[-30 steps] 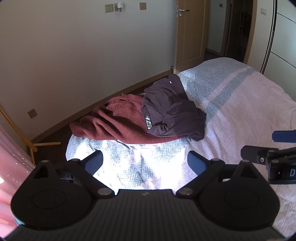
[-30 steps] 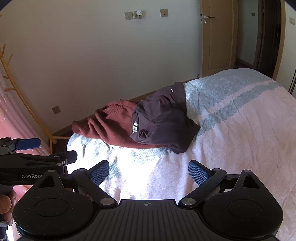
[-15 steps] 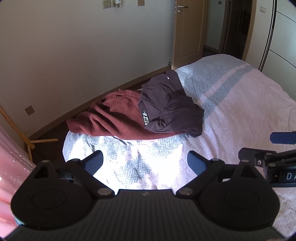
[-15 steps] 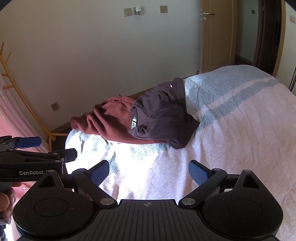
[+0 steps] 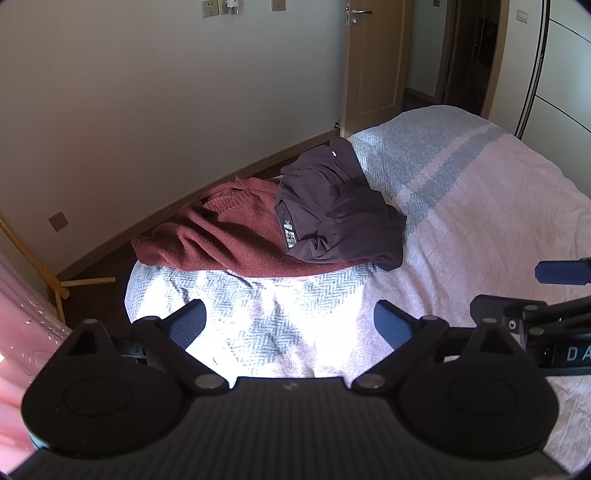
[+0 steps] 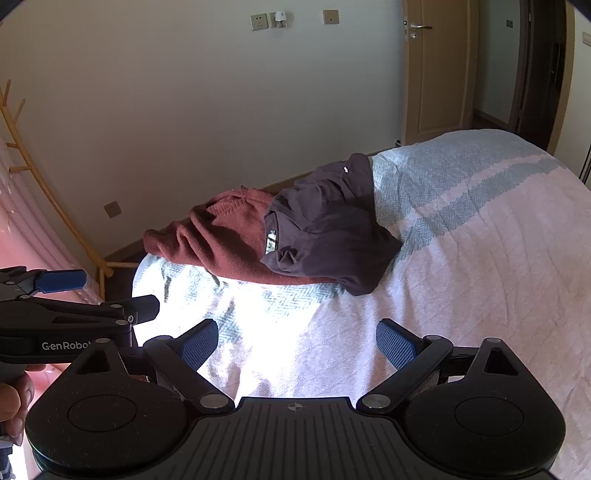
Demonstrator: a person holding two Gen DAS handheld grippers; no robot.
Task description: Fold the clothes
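— Status of the grippers?
— The left gripper [image 5: 288, 321] and right gripper [image 6: 297, 341] are both seen spread wide, nothing held, above the bedspread [image 5: 480, 221].
— Location of the clothes?
— A dark purple shirt [image 5: 340, 214] is found crumpled, partly overlapping a red sweater [image 5: 229, 236], at the bed's far corner near the wall [image 5: 166, 92], well apart from both grippers.

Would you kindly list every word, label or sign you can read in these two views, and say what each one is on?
"GenRobo": white lettering on the side of the left gripper, cut off by the right gripper in front of it.
"DA": white letters on the right gripper's body in the left wrist view, cut off at the frame edge.
Neck label of the dark purple shirt: print too small to read.
Wall sockets: no readable marking.
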